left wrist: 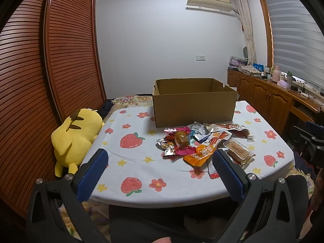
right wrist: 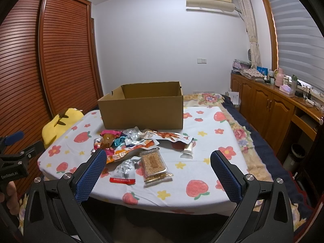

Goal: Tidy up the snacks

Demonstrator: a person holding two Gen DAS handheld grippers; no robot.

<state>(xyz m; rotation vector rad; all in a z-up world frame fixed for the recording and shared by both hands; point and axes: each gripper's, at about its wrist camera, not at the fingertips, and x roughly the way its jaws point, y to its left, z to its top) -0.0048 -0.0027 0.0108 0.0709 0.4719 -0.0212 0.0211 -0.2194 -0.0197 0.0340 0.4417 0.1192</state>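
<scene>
Both grippers are up off the table and I'm holding them back at the near edge. Left gripper (left wrist: 160, 156) has its blue pads spread wide with nothing between them, hanging over the strawberry-print tablecloth (left wrist: 131, 162). Right gripper (right wrist: 158, 156) is spread wide as well and grips nothing; it looks straight at the snack pile (right wrist: 141, 145).

From the right wrist I can see the snacks scattered in a loose heap mid-table, just in front of the cardboard box (right wrist: 141, 109). Nearest to me is a clear-wrapped cereal bar (right wrist: 155, 164) lying flat. Just left of it lies a white packet with a red strip (right wrist: 123, 172), and an orange pouch (right wrist: 129, 151) is tucked behind them. Farther back there's a pink wrapper (right wrist: 110, 132) and a long foil pack with red print (right wrist: 168, 136), touching or overlapping the rest of the heap.

That box sits open-topped at the far side of the table, and from both views I cannot see its floor.

On the left wrist view, a yellow plush toy (left wrist: 77, 137) lies off the table's left edge against the slatted wardrobe (left wrist: 50, 60). In the right wrist view the left gripper's frame shows at the far left edge, with part of a hand (right wrist: 9, 196) below it.
</scene>
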